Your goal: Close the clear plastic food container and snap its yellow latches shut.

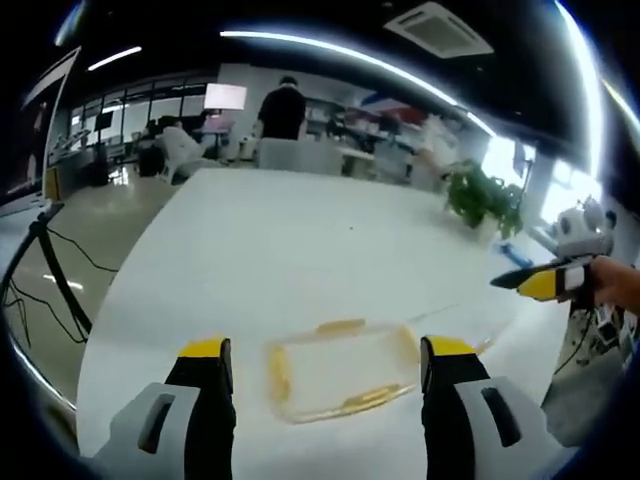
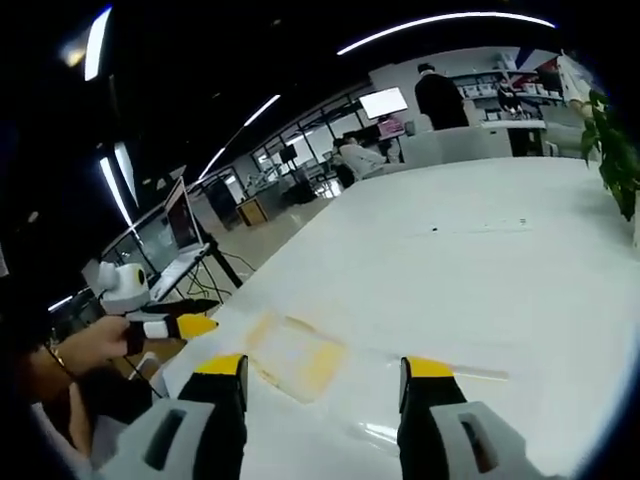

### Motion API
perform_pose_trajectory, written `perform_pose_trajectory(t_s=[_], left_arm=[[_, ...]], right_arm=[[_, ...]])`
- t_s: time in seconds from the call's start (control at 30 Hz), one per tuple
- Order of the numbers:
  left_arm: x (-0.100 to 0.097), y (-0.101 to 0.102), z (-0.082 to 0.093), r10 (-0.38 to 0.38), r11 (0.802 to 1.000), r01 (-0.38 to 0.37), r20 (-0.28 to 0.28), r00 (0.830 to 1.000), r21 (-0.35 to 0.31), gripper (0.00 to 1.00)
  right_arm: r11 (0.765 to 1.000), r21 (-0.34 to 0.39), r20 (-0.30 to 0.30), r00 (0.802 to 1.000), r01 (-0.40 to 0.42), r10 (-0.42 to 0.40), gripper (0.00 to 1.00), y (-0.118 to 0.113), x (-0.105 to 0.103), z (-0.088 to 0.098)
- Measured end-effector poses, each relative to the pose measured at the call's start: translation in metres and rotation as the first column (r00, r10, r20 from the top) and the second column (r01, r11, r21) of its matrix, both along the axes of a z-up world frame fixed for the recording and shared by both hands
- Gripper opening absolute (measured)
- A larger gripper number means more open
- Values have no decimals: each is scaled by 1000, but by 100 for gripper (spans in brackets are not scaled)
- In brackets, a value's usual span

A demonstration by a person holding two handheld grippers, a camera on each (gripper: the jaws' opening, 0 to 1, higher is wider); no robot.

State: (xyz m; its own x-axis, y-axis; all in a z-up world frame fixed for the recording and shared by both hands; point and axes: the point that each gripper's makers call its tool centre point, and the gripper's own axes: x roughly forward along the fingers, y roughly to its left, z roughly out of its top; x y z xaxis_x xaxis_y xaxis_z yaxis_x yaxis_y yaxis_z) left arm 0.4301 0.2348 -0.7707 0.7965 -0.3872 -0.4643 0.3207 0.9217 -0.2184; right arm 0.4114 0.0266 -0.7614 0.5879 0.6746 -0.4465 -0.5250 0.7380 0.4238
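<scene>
On the white table (image 1: 300, 250): clear container (image 1: 340, 368), yellow latches (image 1: 278, 375); left gripper (image 1: 327, 350) released; right gripper (image 2: 322, 368) released

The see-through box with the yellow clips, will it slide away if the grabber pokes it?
Probably, yes. The clear container looks thin and empty, so it is likely light, and the white table looks smooth, so a poke may make it skid. It sits low and flat, so tipping seems unlikely. The yellow latches might flap.
</scene>
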Motion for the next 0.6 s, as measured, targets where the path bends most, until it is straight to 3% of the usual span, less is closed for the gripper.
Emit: perform_pose_trajectory(t_s=[0.6], left_arm=[[5,14,-11,7,1000,-7,-19,1000,6,75]], right_arm=[[1000,22,-6,1000,-19,19,57,27,4,-6]])
